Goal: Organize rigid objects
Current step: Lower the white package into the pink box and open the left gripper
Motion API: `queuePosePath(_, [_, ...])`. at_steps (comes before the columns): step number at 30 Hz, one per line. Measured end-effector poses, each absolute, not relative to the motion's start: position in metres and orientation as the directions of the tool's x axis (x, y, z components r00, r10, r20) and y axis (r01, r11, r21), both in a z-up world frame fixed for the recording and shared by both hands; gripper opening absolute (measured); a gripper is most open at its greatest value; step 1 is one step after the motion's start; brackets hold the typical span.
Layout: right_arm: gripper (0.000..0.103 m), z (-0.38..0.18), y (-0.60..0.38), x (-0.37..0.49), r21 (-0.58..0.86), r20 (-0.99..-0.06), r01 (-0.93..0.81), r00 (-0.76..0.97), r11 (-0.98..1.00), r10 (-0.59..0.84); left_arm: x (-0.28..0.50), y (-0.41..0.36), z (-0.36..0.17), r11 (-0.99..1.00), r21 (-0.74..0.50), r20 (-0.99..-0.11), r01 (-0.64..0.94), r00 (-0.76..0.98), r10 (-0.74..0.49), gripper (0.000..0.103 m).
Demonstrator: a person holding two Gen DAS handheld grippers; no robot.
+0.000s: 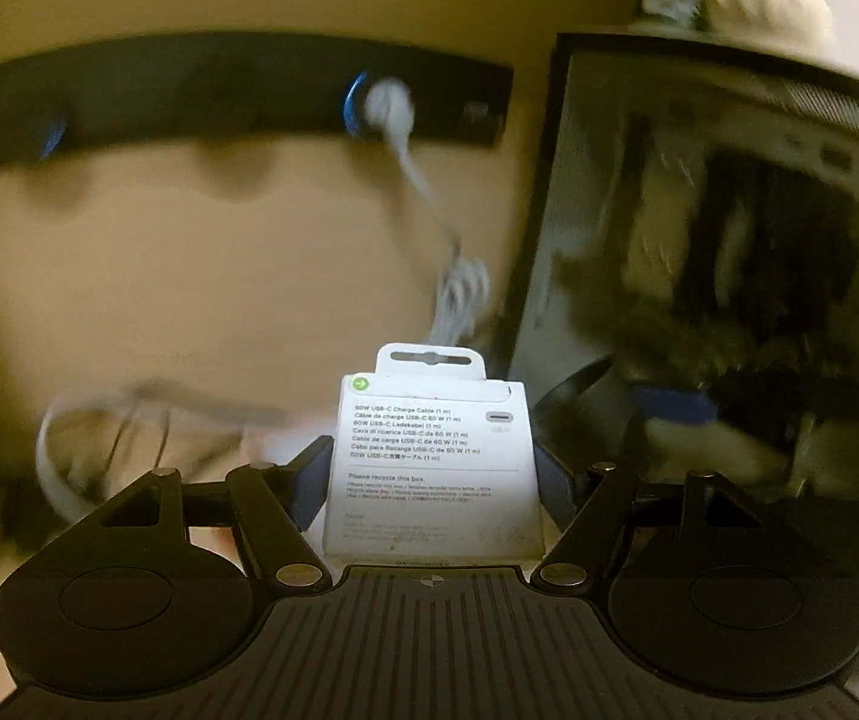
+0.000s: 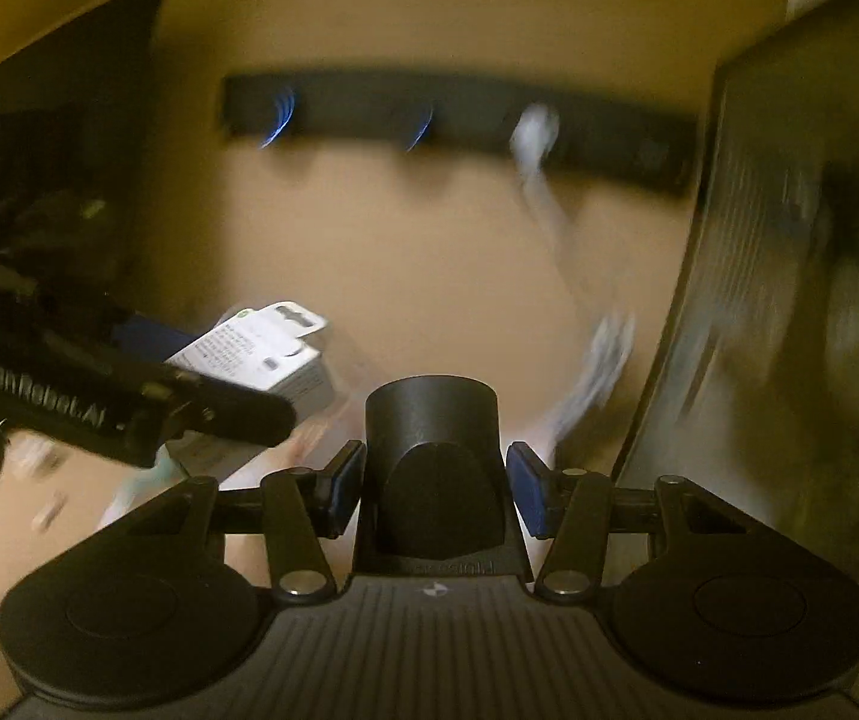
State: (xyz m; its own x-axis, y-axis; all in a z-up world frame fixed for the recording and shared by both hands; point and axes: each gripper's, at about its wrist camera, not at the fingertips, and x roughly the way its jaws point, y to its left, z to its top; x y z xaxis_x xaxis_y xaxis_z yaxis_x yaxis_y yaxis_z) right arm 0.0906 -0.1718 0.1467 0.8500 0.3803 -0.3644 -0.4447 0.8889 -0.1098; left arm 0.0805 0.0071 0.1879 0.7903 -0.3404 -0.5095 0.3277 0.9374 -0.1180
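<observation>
Carry step: left gripper [image 1: 433,468] clamps a white cable box [image 1: 433,456], right gripper [image 2: 434,486] clamps a black holder [image 2: 433,474] (background blurred), next each needs a set-down spot.

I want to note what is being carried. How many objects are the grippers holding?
2. The left gripper holds a white cable box; the right gripper holds a black object.
</observation>
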Motion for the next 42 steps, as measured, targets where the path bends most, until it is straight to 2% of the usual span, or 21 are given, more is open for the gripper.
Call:
queuePosePath(2, [0.07,0.148,-0.165,0.108,-0.096,-0.406,-0.43,0.841,0.898,0.359,0.119,0.009,0.192,0.927,-0.176,-0.528,0.331,0.764,-0.372,0.075])
queuePosePath(4, [0.071,0.138,-0.169,0.106,-0.046,-0.442,-0.43,0.818,0.902,0.368,0.146,0.011,0.178,0.933,-0.22,-0.545,0.284,0.758,-0.358,0.073])
queuePosePath(6, [0.076,0.121,-0.174,0.096,-0.012,-0.475,-0.44,0.793,0.898,0.382,0.158,0.01,0.155,0.933,-0.237,-0.572,0.271,0.737,-0.36,0.072])
queuePosePath(10, [0.076,0.075,-0.176,0.064,-0.003,-0.577,-0.453,0.729,0.891,0.368,0.148,0.019,0.106,0.932,-0.291,-0.585,0.216,0.731,-0.352,0.072])
queuePosePath(13, [0.076,0.054,-0.176,0.044,-0.005,-0.623,-0.47,0.692,0.883,0.365,0.116,0.036,0.089,0.927,-0.337,-0.568,0.168,0.749,-0.342,0.072])
queuePosePath(16, [0.076,0.044,-0.175,0.022,-0.049,-0.62,-0.485,0.7,0.873,0.354,0.07,0.053,0.082,0.927,-0.349,-0.557,0.141,0.764,-0.326,0.072])
queuePosePath(21, [0.077,0.045,-0.177,0.011,-0.096,-0.587,-0.482,0.734,0.871,0.341,0.016,0.09,0.071,0.942,-0.335,-0.609,0.028,0.756,-0.239,0.072])
queuePosePath(26, [0.076,0.053,-0.178,0.022,-0.061,-0.581,-0.452,0.741,0.89,0.337,0.0,0.114,0.066,0.94,-0.337,-0.637,-0.056,0.749,-0.184,0.072])
queuePosePath(31, [0.076,0.051,-0.178,0.033,-0.044,-0.591,-0.41,0.746,0.911,0.307,-0.007,0.109,0.063,0.94,-0.337,-0.647,-0.043,0.736,-0.199,0.072])
queuePosePath(34, [0.076,0.051,-0.181,0.042,-0.053,-0.588,-0.375,0.761,0.926,0.275,-0.001,0.097,0.064,0.937,-0.35,-0.637,0.006,0.731,-0.243,0.072])
queuePosePath(37, [0.076,0.051,-0.183,0.059,-0.057,-0.58,-0.333,0.778,0.941,0.241,0.022,0.077,0.073,0.938,-0.34,-0.589,0.068,0.762,-0.269,0.072])
queuePosePath(39, [0.076,0.048,-0.182,0.075,-0.066,-0.57,-0.296,0.795,0.953,0.208,0.047,0.061,0.081,0.945,-0.314,-0.56,0.089,0.786,-0.26,0.072])
queuePosePath(42, [0.076,0.035,-0.175,0.1,-0.135,-0.584,-0.265,0.8,0.955,0.139,0.087,0.038,0.077,0.981,-0.186,-0.602,0.06,0.781,-0.162,0.07])
